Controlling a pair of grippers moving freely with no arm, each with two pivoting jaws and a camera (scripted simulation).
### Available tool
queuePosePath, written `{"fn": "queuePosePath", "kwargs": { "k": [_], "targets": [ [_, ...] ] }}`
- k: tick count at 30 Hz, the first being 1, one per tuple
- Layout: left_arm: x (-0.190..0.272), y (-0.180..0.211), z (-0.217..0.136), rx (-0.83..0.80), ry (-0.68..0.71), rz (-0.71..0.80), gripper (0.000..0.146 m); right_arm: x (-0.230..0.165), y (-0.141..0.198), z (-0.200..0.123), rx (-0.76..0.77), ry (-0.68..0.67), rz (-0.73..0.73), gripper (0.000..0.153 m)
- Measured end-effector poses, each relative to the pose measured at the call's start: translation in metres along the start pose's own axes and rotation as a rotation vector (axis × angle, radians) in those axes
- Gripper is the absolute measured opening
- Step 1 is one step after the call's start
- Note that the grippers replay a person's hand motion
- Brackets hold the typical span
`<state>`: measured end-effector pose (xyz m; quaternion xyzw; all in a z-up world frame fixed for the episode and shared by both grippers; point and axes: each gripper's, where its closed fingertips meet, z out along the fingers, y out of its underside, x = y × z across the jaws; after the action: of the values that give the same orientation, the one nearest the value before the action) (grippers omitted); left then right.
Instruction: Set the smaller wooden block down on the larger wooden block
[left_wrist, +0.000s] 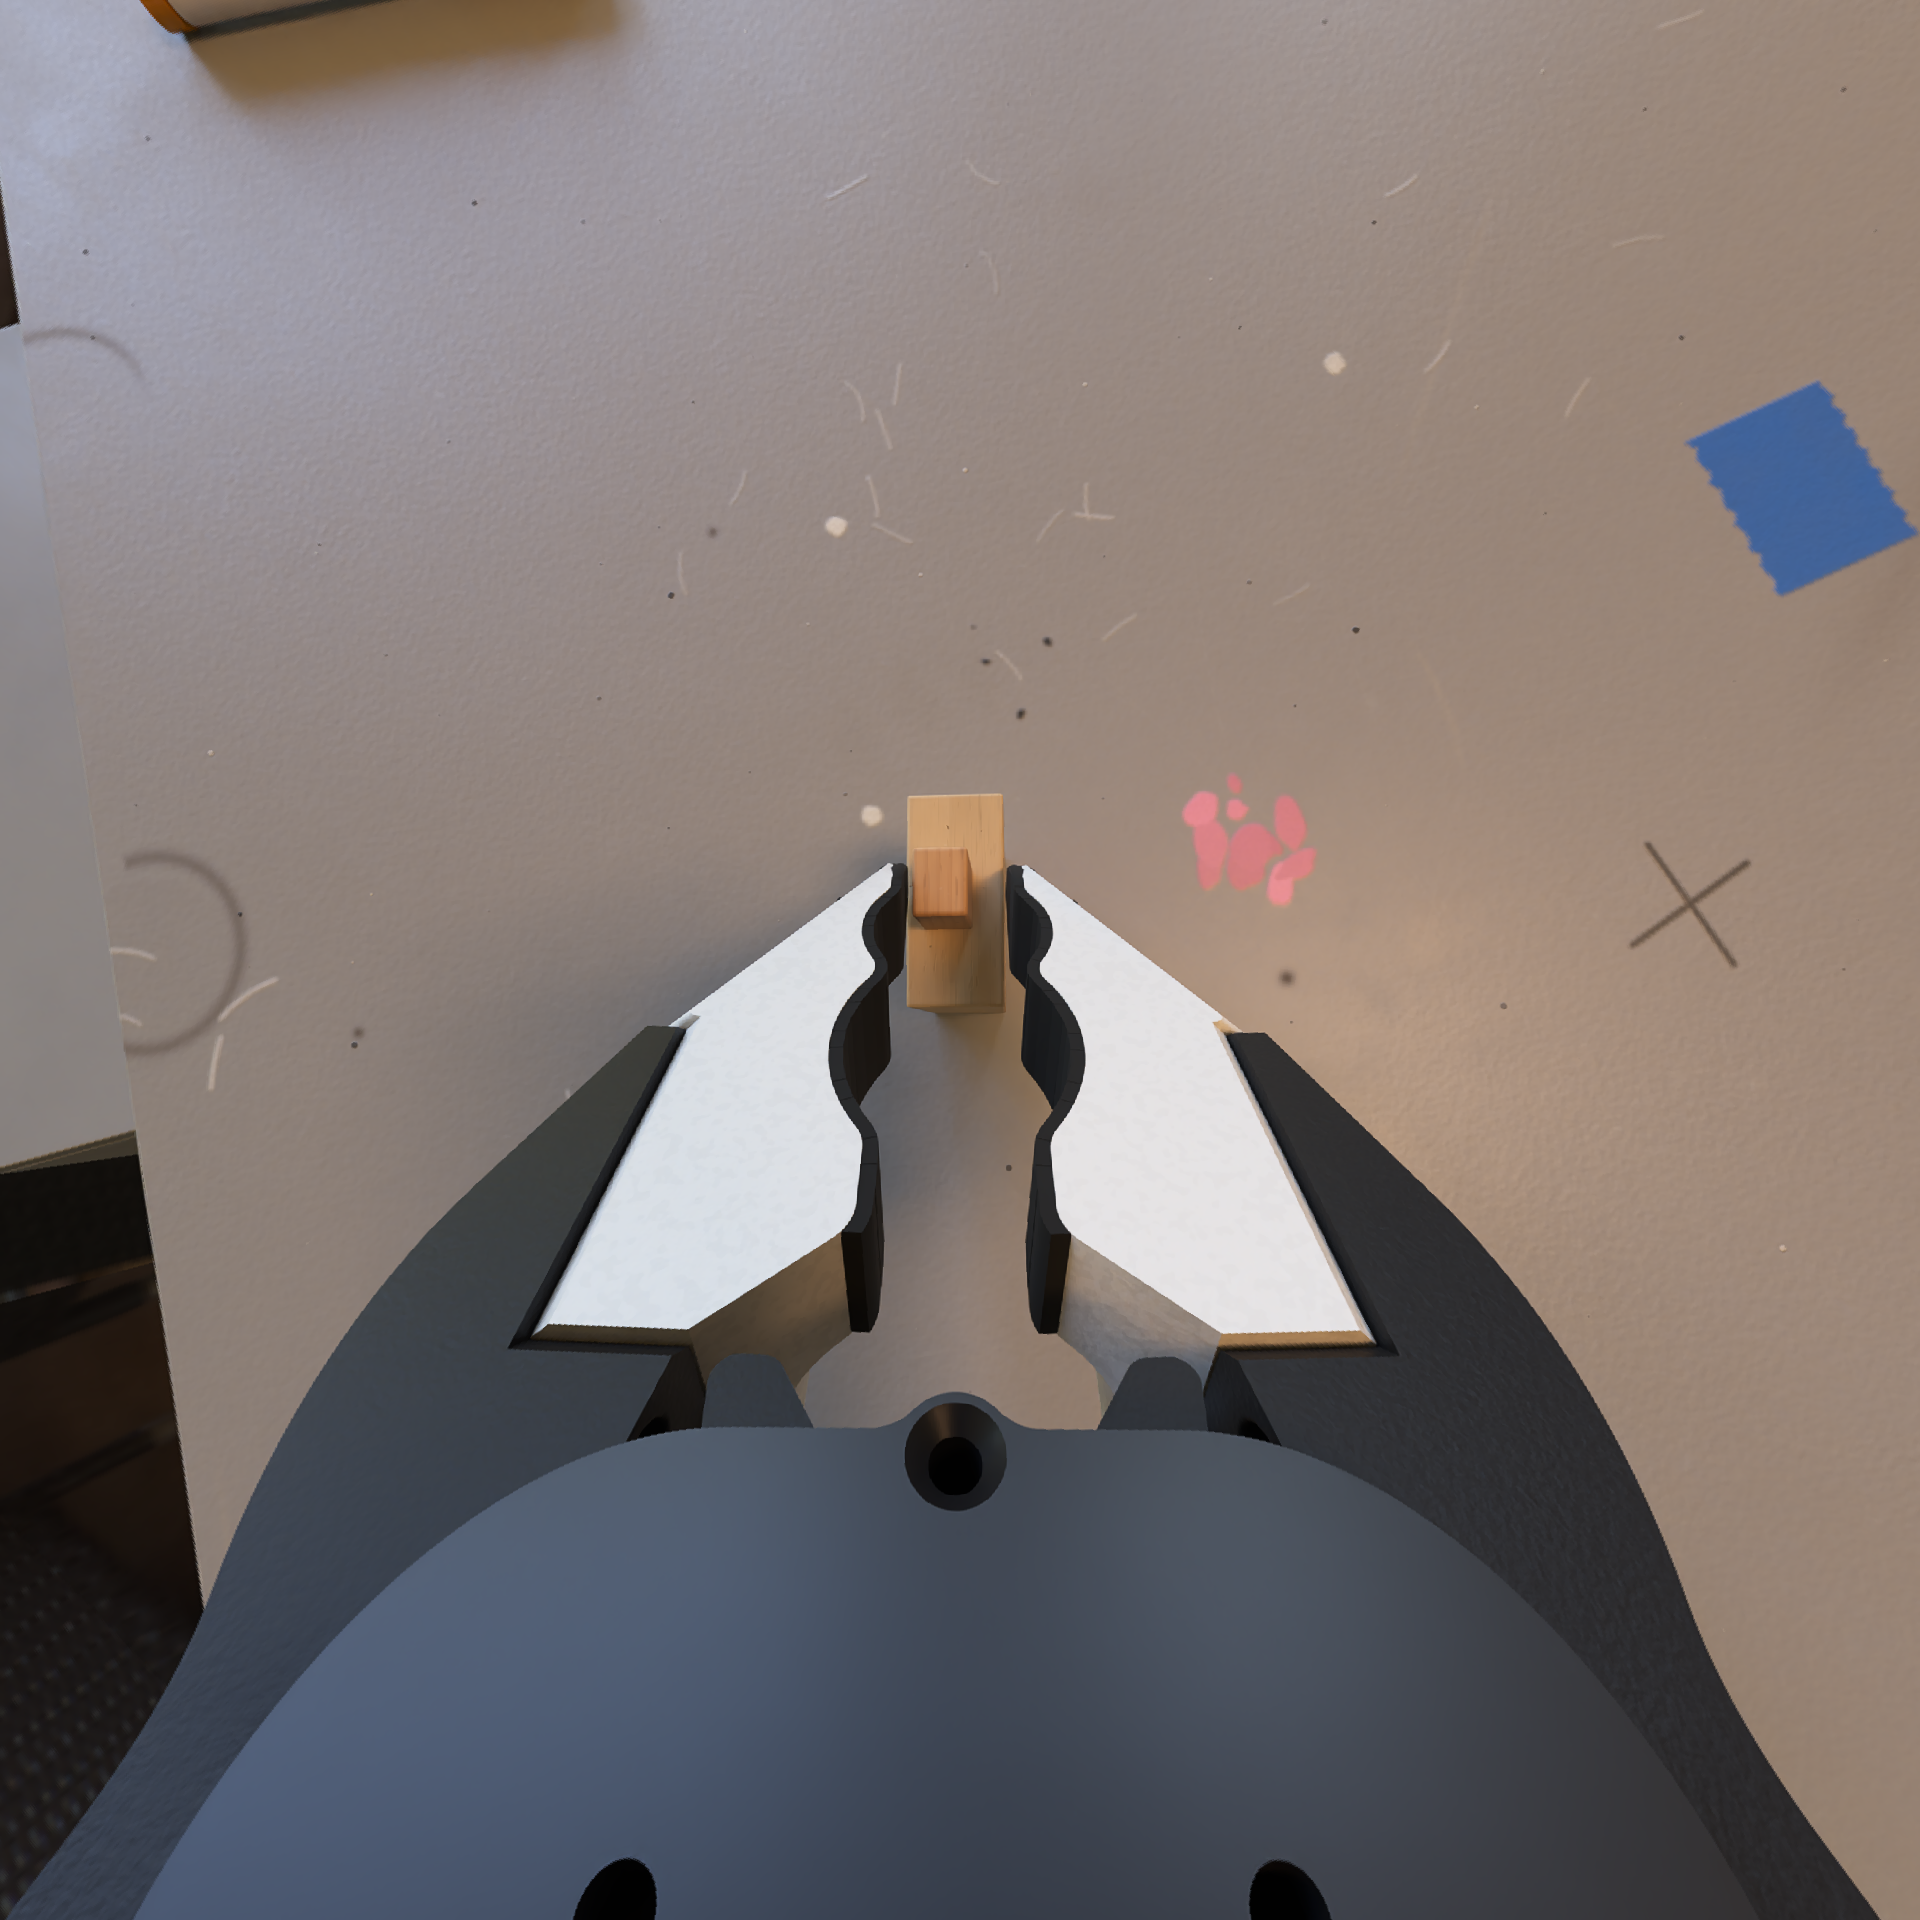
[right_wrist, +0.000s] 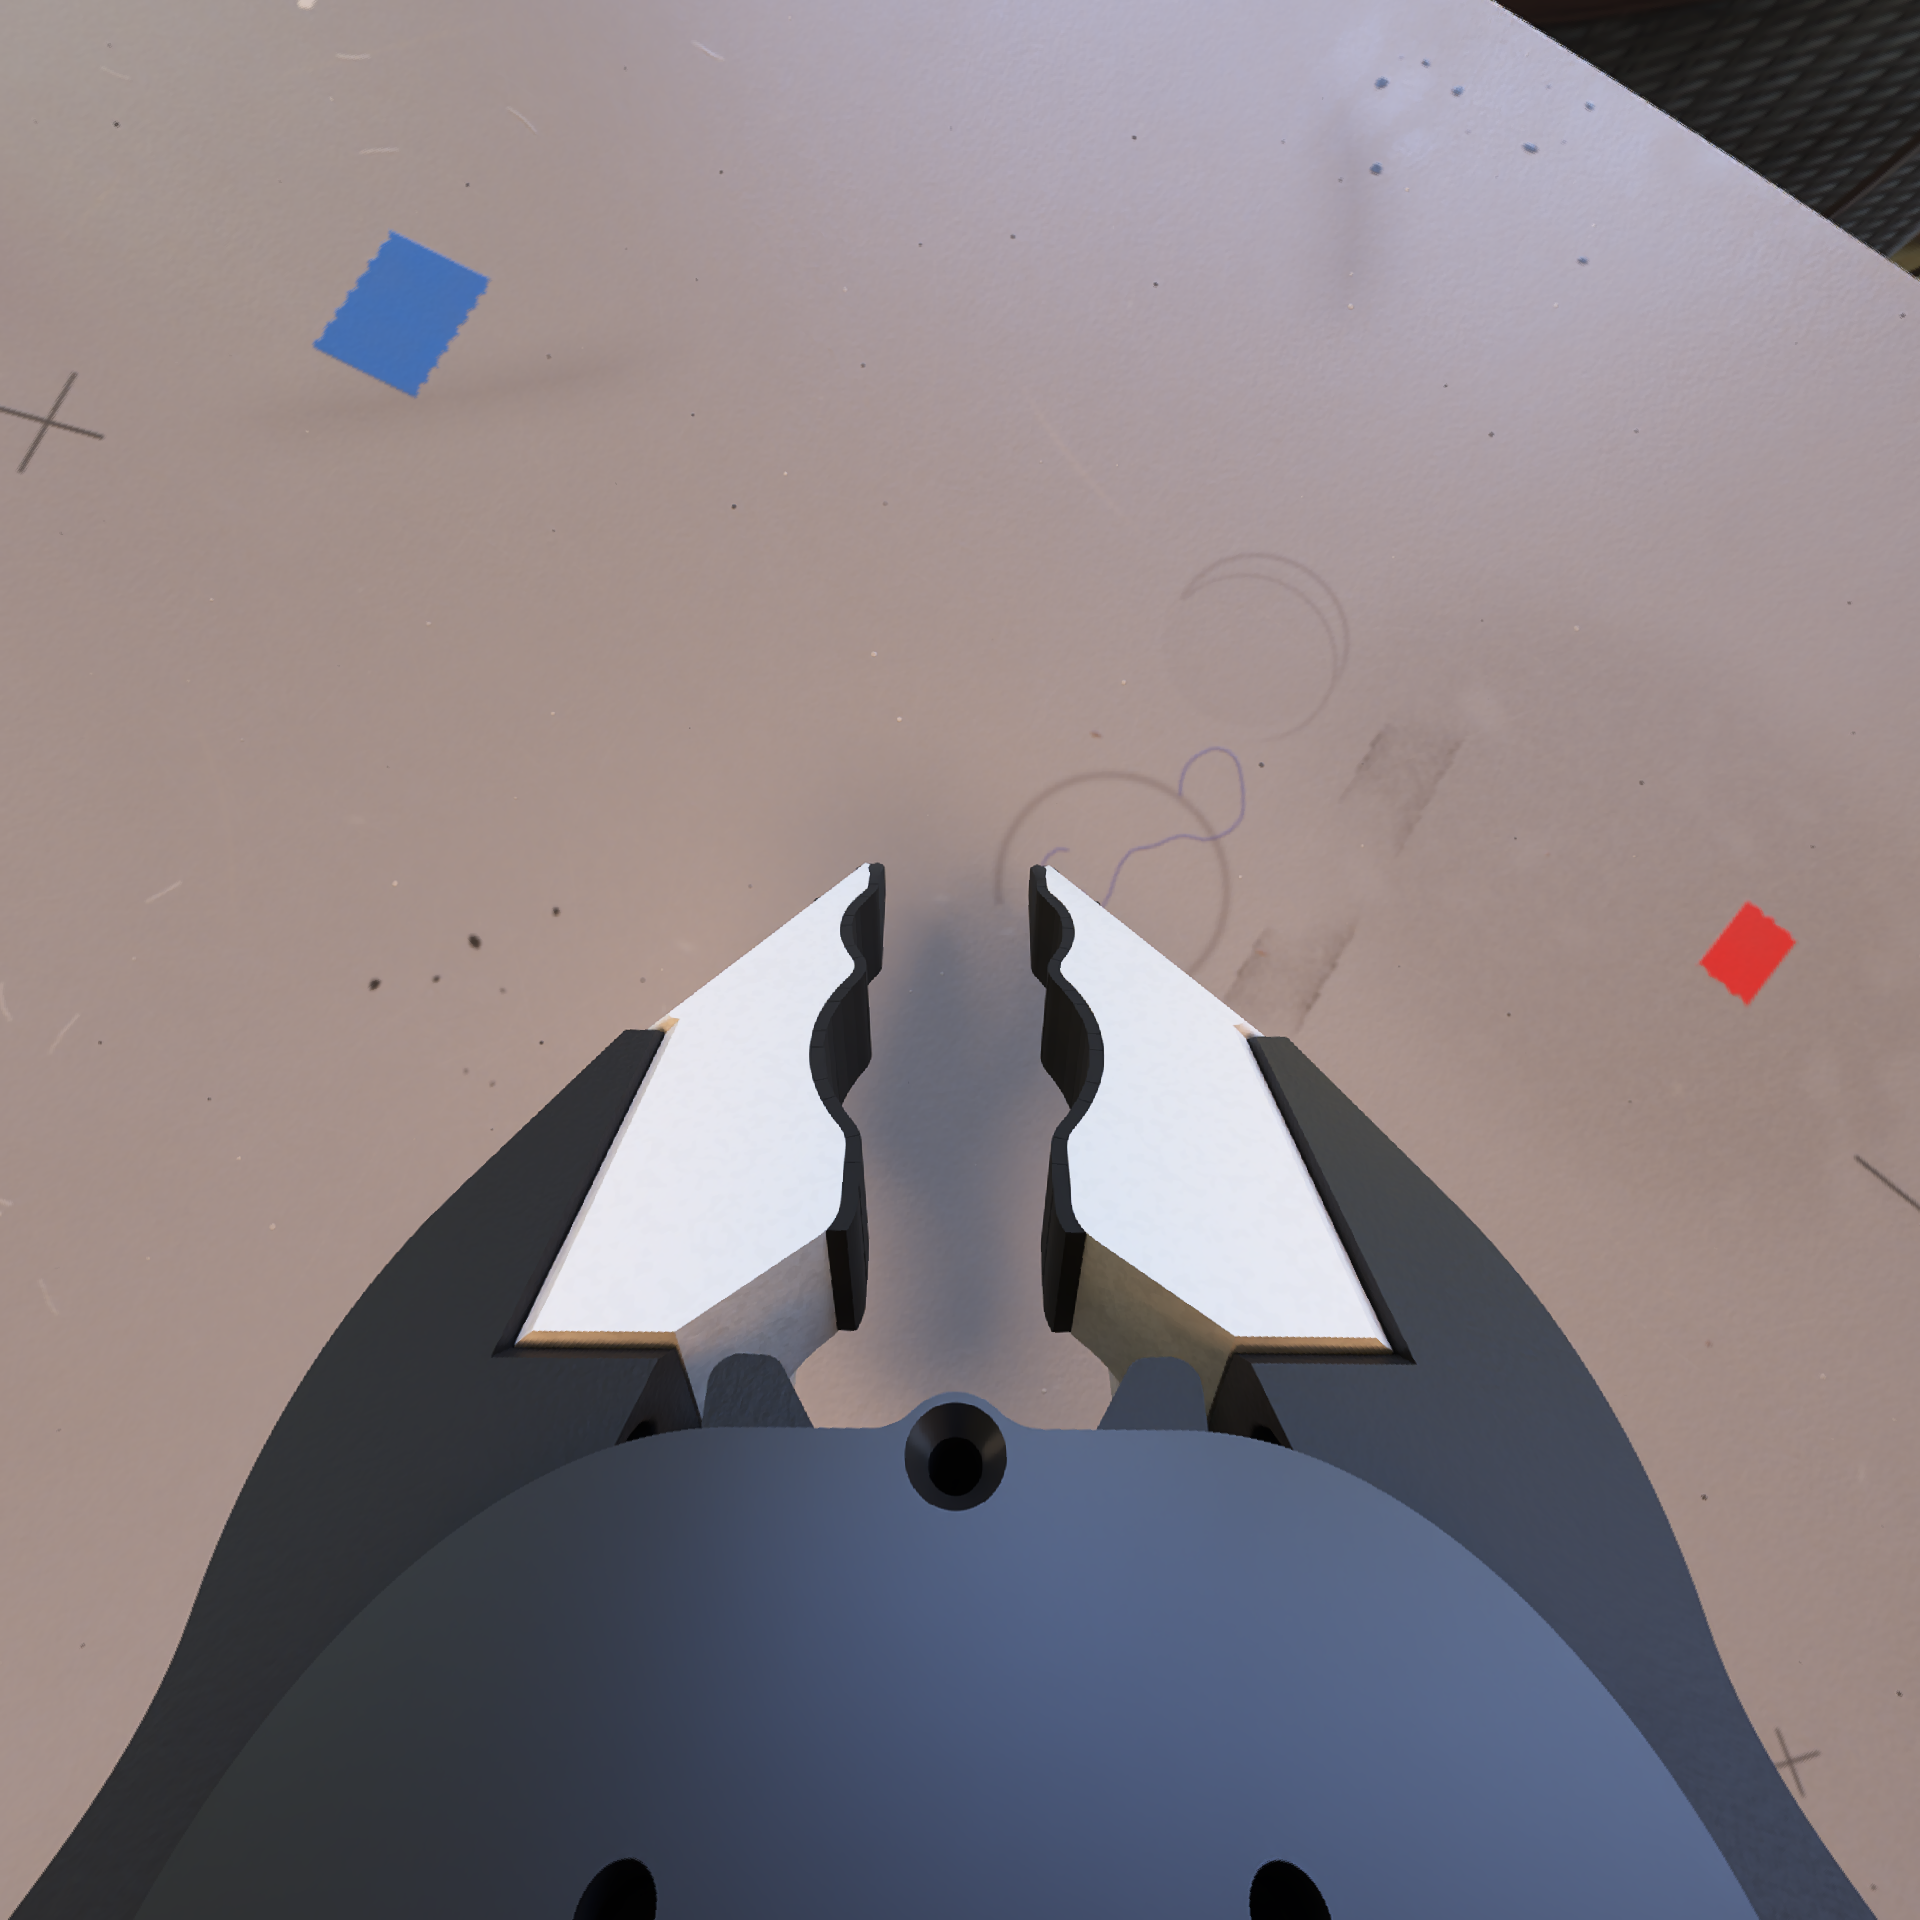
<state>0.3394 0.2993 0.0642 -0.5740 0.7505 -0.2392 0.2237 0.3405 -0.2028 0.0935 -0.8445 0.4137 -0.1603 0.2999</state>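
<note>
In the left wrist view a pale, larger wooden block lies flat on the grey table. A smaller, darker wooden block rests on top of it, toward its left side. My left gripper is above them, open, with its fingertips on either side of the blocks. The small block is close to the left fingertip, with a gap to the right one. My right gripper is open and empty over bare table. No block shows in the right wrist view.
The table holds a blue patch, a pink blotch, a red patch and pencilled X marks. An orange-tipped object lies at the far left. The table edge runs down the left and across the far right corner.
</note>
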Motion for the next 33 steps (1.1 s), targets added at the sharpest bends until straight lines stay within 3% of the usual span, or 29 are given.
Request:
{"fn": "queuePosePath", "kwargs": {
  "k": [33],
  "targets": [
    [0.0018,-0.0001,0.0005,0.004,0.015,0.010,0.020,-0.0007,-0.0002,0.0003,0.001,-0.009,0.004,0.027]
  ]
}}
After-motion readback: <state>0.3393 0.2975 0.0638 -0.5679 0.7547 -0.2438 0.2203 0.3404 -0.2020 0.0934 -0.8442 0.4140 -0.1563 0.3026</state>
